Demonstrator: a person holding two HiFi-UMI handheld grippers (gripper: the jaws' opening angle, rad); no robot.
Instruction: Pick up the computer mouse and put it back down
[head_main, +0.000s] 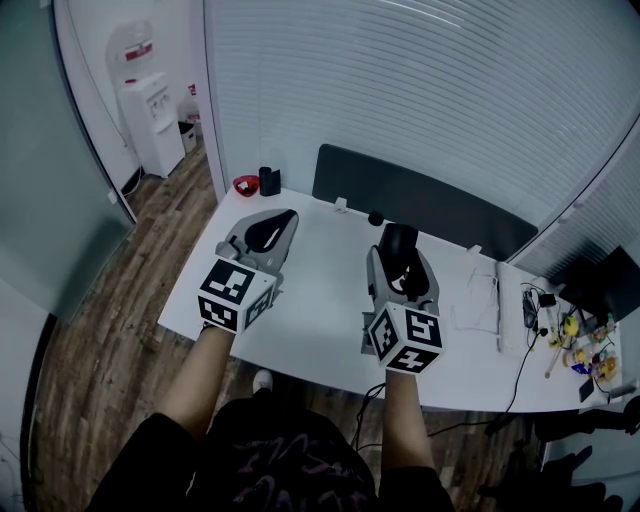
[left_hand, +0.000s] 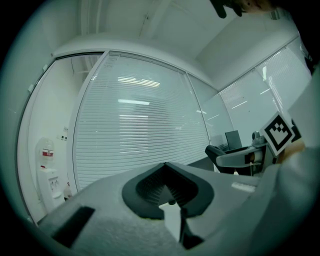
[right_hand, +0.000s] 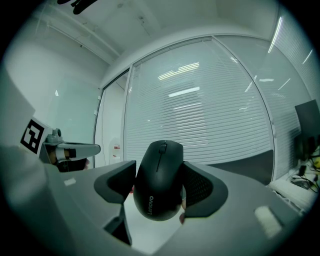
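A black computer mouse (right_hand: 159, 180) sits between the dark pads of my right gripper (right_hand: 160, 187), which is shut on its sides; its rear end with the logo faces the camera. In the head view the mouse (head_main: 399, 240) pokes out of the right gripper (head_main: 399, 252) over the middle of the white desk (head_main: 320, 300). Whether it touches the desk I cannot tell. My left gripper (head_main: 270, 226) hovers over the desk's left part. In its own view the left gripper (left_hand: 166, 167) has its pads meeting at the tips, with nothing in it.
A red object (head_main: 245, 185) and a black cup (head_main: 269, 181) stand at the desk's back left corner. A dark divider panel (head_main: 420, 200) runs along the back edge. Cables and small clutter (head_main: 560, 330) fill the right end. A water dispenser (head_main: 150, 120) stands on the floor to the left.
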